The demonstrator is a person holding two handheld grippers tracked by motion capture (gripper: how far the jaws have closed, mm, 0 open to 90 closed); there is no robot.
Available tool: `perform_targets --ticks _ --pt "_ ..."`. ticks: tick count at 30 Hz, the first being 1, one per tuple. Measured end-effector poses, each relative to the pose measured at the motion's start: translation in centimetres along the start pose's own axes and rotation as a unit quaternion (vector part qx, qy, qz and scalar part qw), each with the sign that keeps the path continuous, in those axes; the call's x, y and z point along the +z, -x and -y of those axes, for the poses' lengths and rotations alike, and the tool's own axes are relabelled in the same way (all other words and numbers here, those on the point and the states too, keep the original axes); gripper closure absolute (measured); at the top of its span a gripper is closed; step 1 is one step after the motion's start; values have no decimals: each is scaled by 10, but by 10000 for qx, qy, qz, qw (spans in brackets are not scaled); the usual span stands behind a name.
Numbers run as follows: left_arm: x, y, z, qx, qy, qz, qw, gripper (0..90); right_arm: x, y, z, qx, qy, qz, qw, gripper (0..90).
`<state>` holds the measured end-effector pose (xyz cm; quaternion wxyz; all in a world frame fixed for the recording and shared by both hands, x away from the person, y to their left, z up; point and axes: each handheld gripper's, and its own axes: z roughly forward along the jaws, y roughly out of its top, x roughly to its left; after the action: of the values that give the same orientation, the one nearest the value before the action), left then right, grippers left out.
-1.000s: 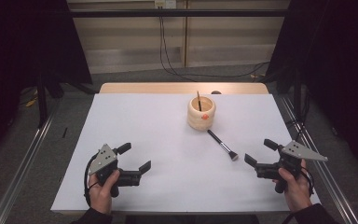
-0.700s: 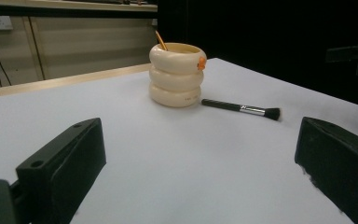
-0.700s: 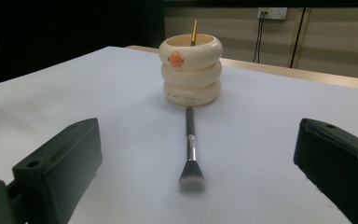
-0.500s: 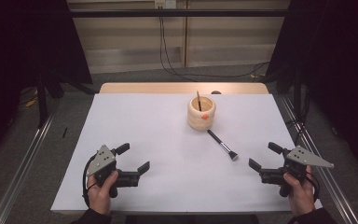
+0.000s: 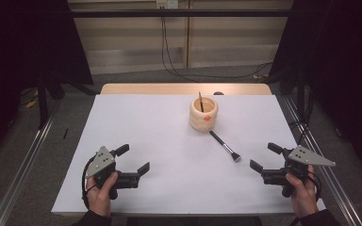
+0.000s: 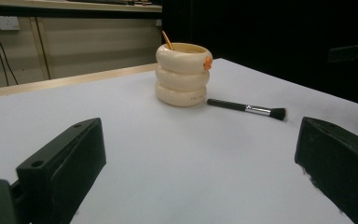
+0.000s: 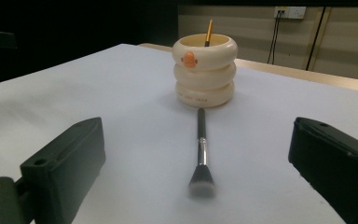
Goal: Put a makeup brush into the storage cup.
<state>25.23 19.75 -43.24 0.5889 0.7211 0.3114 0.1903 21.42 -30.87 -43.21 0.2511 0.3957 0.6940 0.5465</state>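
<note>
Black-handled makeup brush with silver ferrule [image 5: 224,146] lies flat on the white table sheet [image 5: 160,122], handle end touching or just beside the cream ribbed three-ring holder cup [image 5: 203,113], bristles pointing to the near right. Thin orange-handled stick [image 5: 200,100] stands inside the cup. Right gripper [image 5: 265,158] near the bristle end, jaws wide apart, empty. Left gripper [image 5: 133,160] well apart from the brush, jaws also spread, empty.

We can read no text. The cup [image 7: 204,74] carries a line of small lettering on its bottom ring, too blurred to make out, and an orange emblem on its top ring.
</note>
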Motion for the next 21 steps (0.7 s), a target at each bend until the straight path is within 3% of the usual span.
perform_targets --ticks 5,21 --pt "2 -1 1 -97 38 14 9999 19 7 0 -6 -107 4 -42 9999 27" --pt "1 1 1 -108 48 16 9999 19 44 4 -30 -188 -101 -316 9993 23"
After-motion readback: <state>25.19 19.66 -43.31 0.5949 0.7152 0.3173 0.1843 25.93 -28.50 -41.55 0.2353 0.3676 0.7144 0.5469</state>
